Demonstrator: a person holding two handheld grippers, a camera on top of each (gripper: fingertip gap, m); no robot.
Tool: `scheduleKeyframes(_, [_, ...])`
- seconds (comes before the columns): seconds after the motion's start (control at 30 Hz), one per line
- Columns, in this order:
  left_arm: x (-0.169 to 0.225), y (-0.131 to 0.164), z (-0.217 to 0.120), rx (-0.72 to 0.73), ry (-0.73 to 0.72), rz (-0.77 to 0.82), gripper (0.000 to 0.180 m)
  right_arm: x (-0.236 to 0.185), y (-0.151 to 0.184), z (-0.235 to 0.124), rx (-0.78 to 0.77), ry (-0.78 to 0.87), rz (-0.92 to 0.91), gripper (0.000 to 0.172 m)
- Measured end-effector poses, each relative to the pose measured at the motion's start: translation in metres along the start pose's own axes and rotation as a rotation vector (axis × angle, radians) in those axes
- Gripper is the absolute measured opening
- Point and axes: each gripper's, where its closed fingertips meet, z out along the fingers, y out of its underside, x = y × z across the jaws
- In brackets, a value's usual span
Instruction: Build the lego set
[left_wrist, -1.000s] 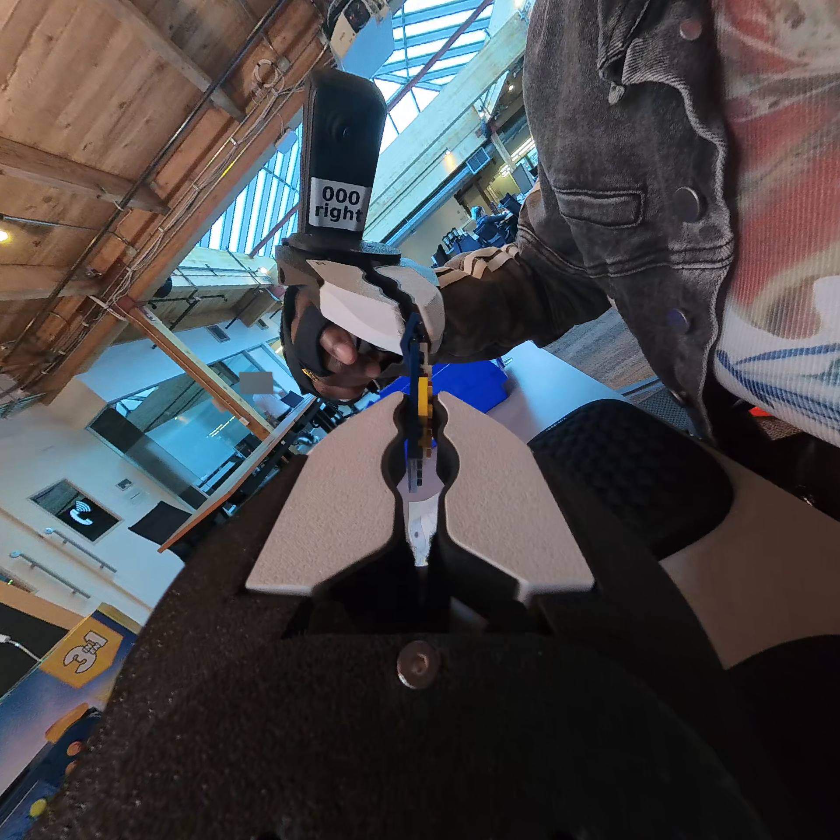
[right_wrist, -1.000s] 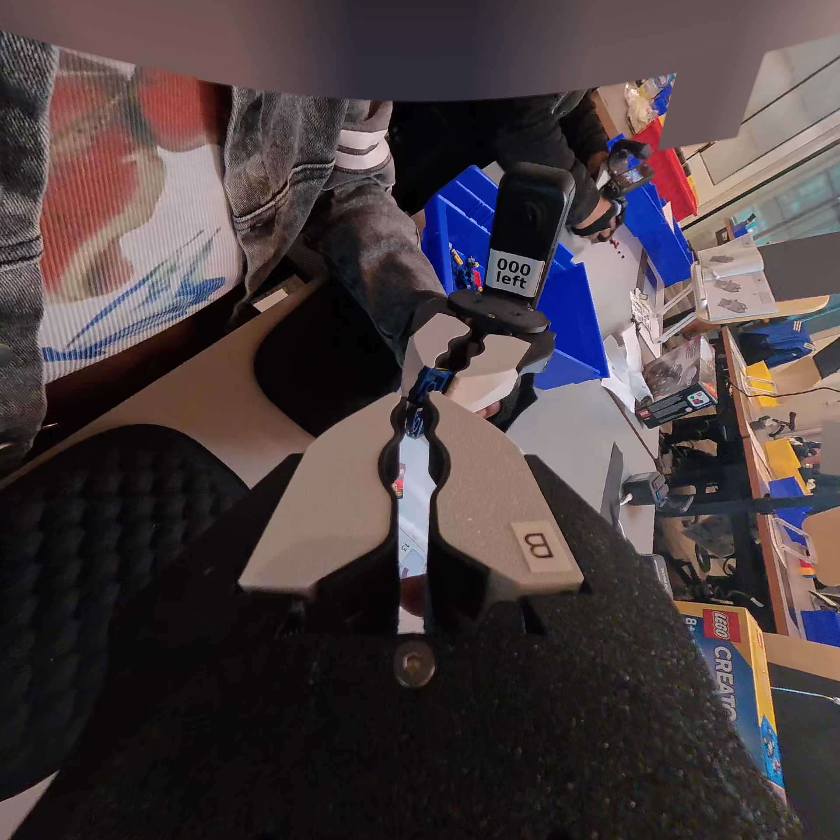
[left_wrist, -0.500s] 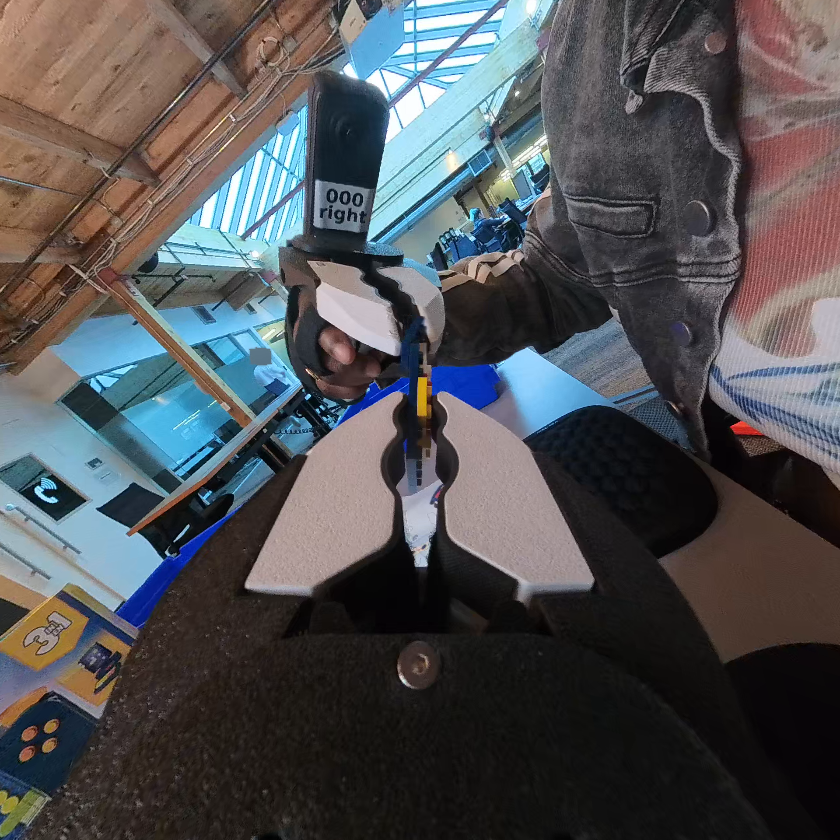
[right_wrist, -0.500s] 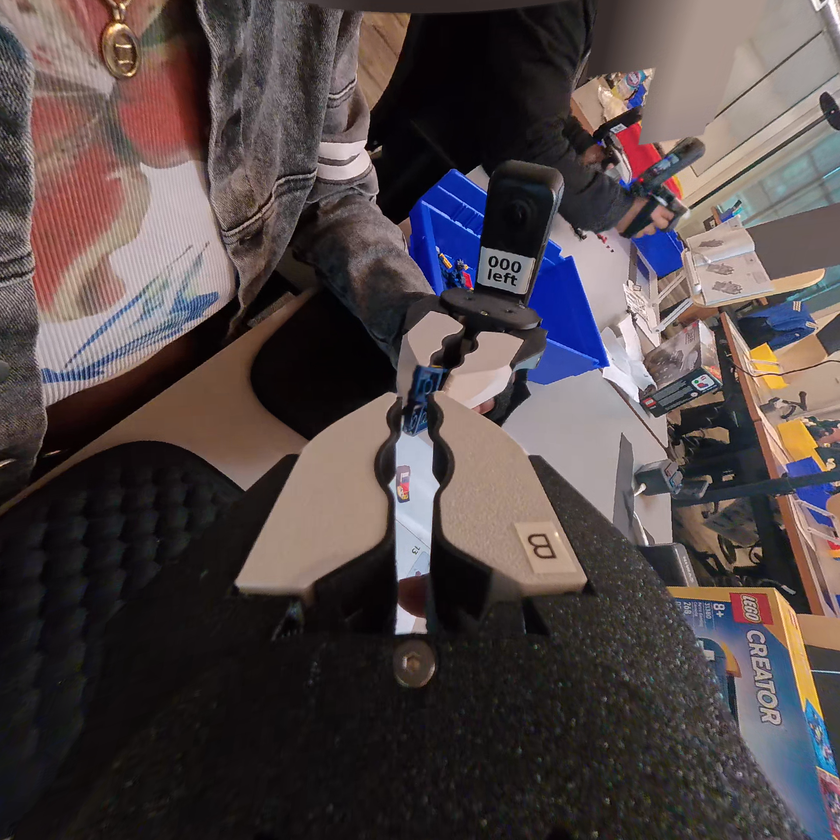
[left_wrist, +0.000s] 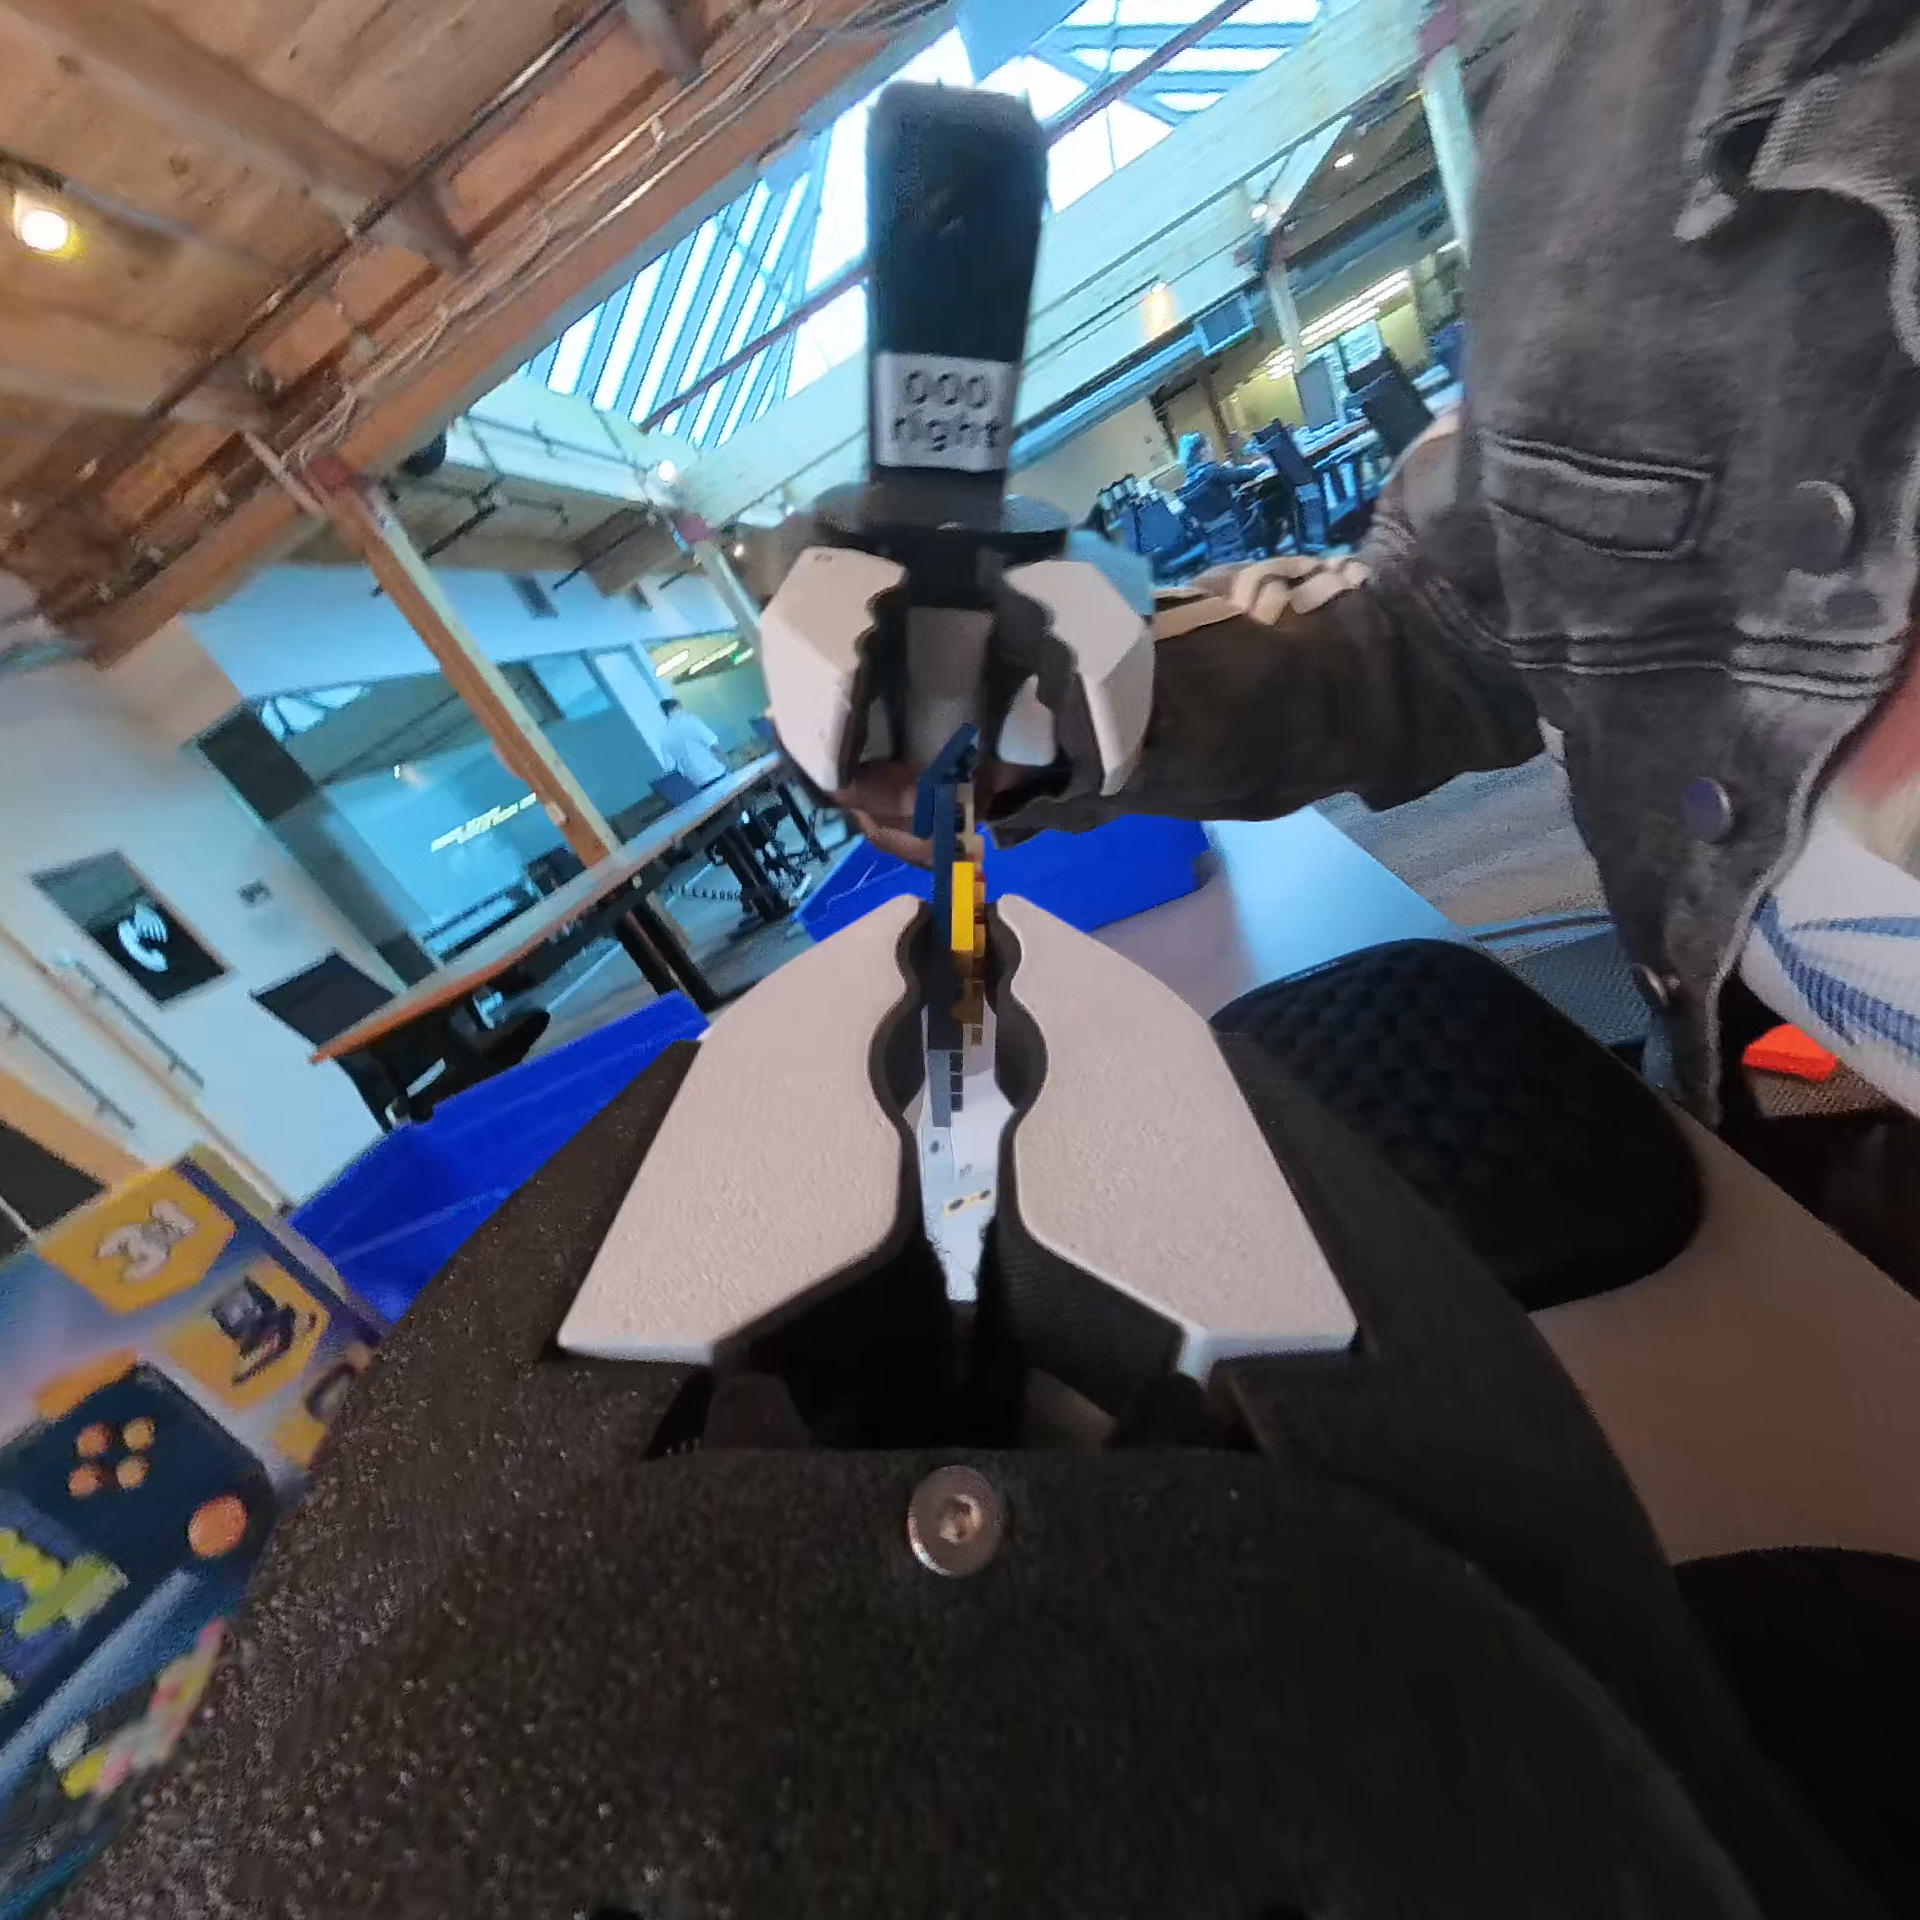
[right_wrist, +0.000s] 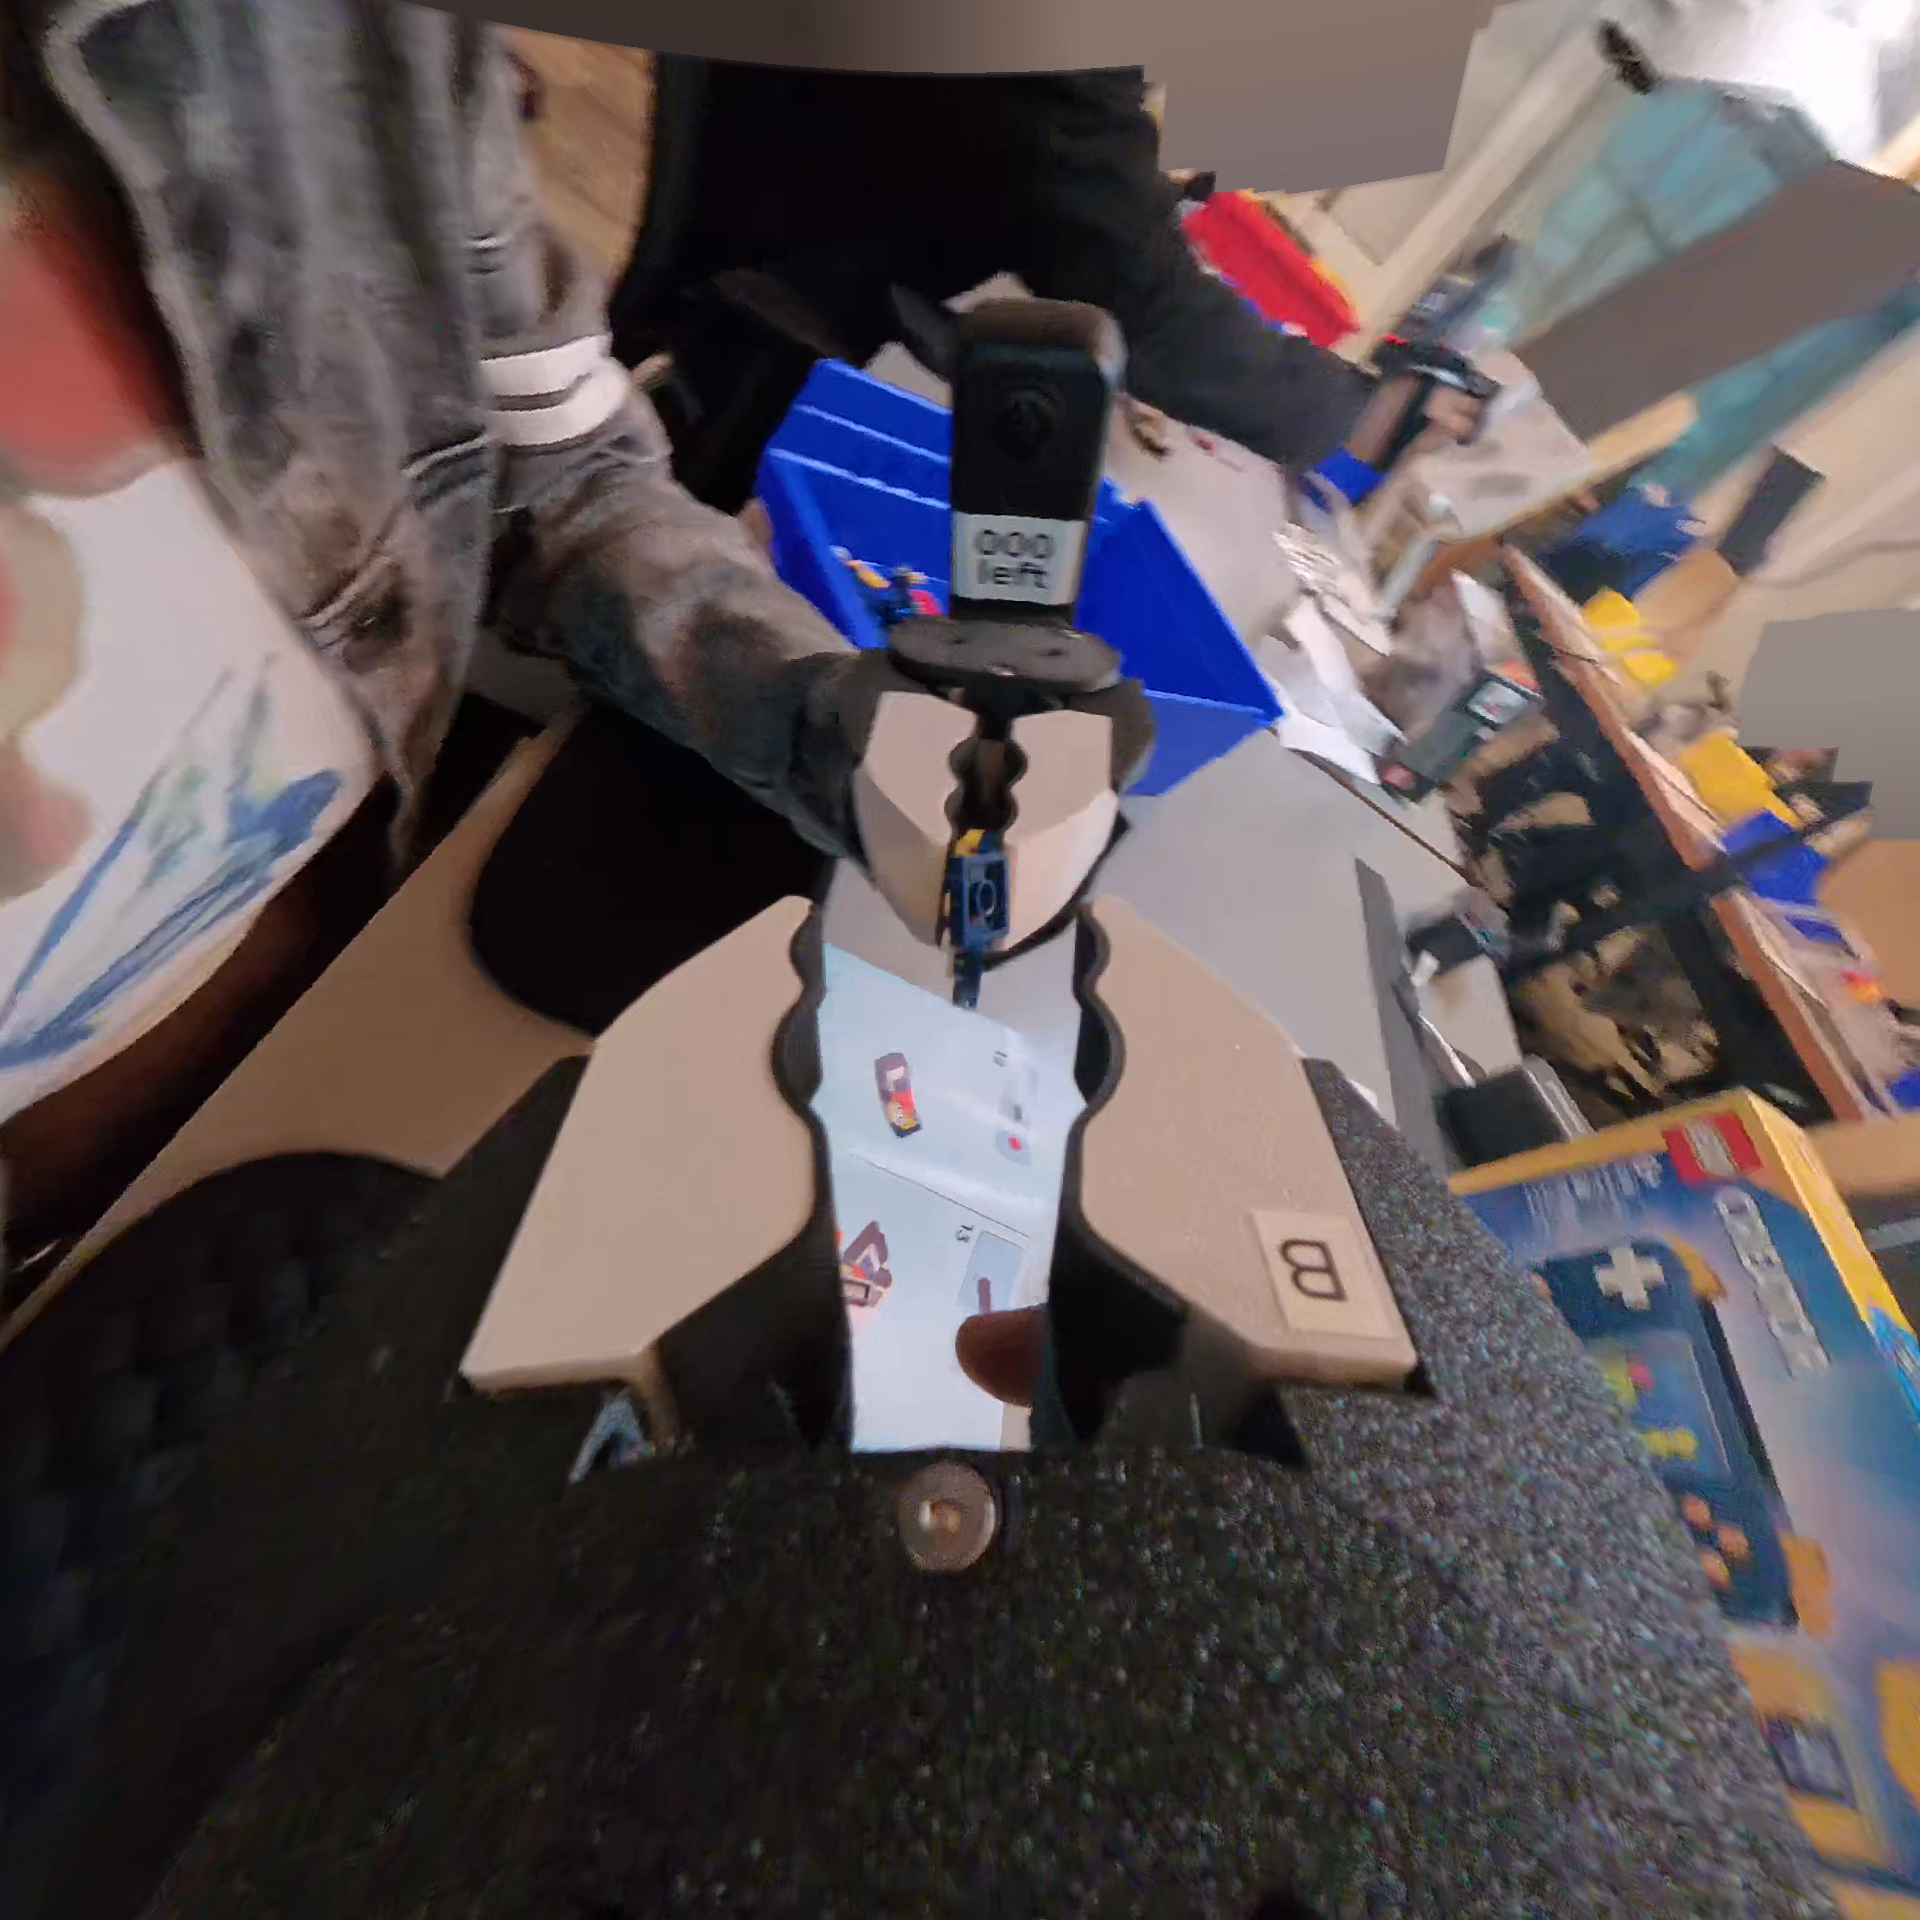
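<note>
**Brick strip pinched in the left gripper, right gripper spread in front of it**

Largest first: a pale table (right_wrist: 1278, 914) carries blue bins (right_wrist: 1174, 644), a boxed building-brick set (right_wrist: 1704, 1340) at the right edge and an open instruction booklet (right_wrist: 935, 1122) lying under the right gripper (right_wrist: 945, 956). The box, the booklet and the stickers on both grippers bear print, which is left unquoted.

The left gripper (left_wrist: 961, 925) is pressed together on a thin assembly of dark blue and yellow bricks (left_wrist: 961, 904). Both pads bear on its sides. Its long axis runs straight forward along the fingers, and its far end sticks out towards the right gripper.

The right gripper stands spread wide with nothing between its pads. The assembly's blue tip (right_wrist: 977, 894) points at that open gap from just ahead. The two look apart, though blur makes this hard to judge. The left gripper is thus the one on the piece, the right the one facing it end-on.
</note>
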Motion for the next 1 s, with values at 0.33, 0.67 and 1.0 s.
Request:
scheduleKeyframes(0.33, [-0.006,0.023,0.001,-0.098,0.03,-0.273,0.008,0.01,0.029,0.008,-0.077,0.012,0.263,0.023])
scheduleKeyframes(0.67, [-0.01,0.039,0.002,-0.121,0.057,-0.64,0.008,0.018,0.049,0.01,-0.027,0.0,0.682,0.008])
scheduleKeyframes(1.0, [-0.008,0.06,0.002,-0.156,0.08,-0.869,0.008,0.014,0.072,0.013,0.06,-0.103,0.956,0.006])
